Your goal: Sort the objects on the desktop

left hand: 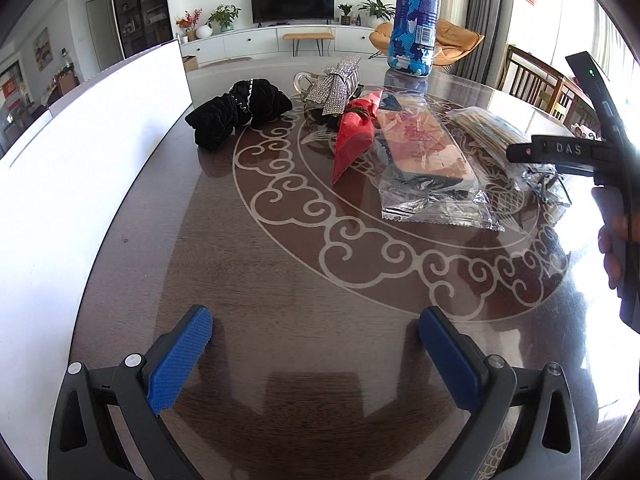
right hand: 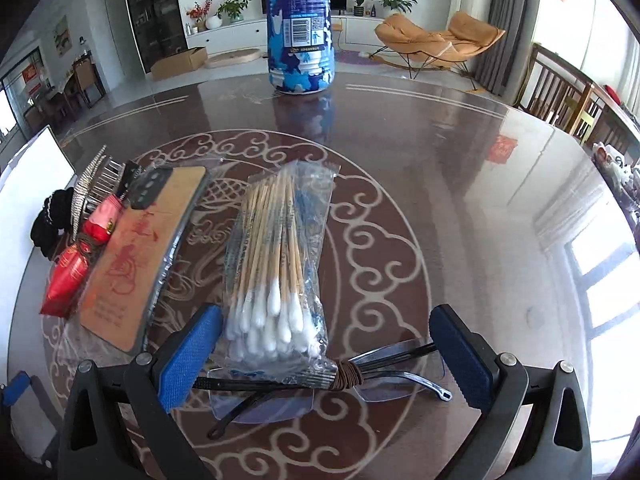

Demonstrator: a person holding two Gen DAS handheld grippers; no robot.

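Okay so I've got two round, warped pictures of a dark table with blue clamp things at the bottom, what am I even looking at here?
Each picture comes from a wide-angle camera mounted on a hand-held gripper, looking along its two blue-padded fingers. No robot: a person holds one in each hand. The left gripper hangs open over bare table, holding nothing. The right gripper is open too, its fingers either side of folded glasses and the end of a bag of cotton swabs. Also on the table: a wrapped flat card, a red pouch, a black scrunchie, a rhinestone bow and a blue camouflage bottle.
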